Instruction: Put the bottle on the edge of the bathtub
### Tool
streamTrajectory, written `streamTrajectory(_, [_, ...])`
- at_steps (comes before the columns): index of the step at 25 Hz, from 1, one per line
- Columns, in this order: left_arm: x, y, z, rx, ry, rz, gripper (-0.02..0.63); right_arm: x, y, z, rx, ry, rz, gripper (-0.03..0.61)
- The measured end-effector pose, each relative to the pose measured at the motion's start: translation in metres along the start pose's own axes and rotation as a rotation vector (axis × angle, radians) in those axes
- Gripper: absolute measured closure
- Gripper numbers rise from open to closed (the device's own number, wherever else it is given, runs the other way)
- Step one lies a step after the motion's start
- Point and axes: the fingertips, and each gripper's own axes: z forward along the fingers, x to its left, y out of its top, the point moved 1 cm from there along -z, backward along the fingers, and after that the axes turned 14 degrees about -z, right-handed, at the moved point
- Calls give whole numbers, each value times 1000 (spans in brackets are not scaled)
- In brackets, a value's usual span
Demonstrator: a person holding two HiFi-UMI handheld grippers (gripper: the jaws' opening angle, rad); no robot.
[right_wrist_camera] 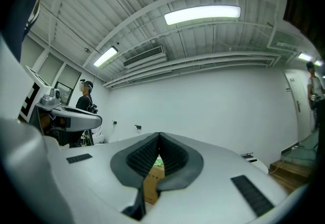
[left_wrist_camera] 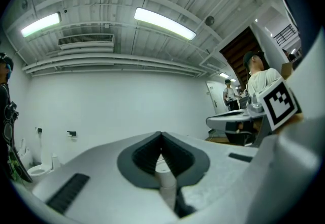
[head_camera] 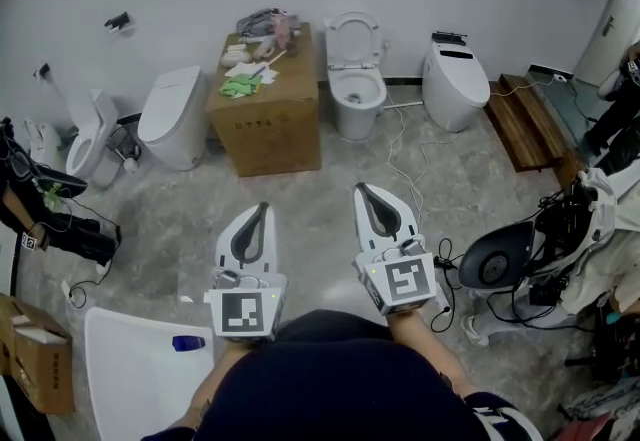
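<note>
Left gripper (head_camera: 263,207), right gripper (head_camera: 361,188), blue bottle (head_camera: 187,342) lying on white tub (head_camera: 120,384)

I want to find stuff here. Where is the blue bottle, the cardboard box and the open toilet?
blue bottle (head_camera: 188,342), head view, middle of its body.
cardboard box (head_camera: 270,134), head view, its front face.
open toilet (head_camera: 356,114), head view, front of its bowl.

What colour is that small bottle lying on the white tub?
The bottle is dark blue; the head view shows it best.
</note>
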Motion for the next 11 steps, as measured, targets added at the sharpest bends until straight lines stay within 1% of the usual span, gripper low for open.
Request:
streamTrajectory(6, [-8,0,-16,-19,17,7,612,7,3,-10,-23,18,10,561])
streamTrajectory(11, [-7,-1,-22,-10,27,-4,612,9,6,-10,-25,24,18,561])
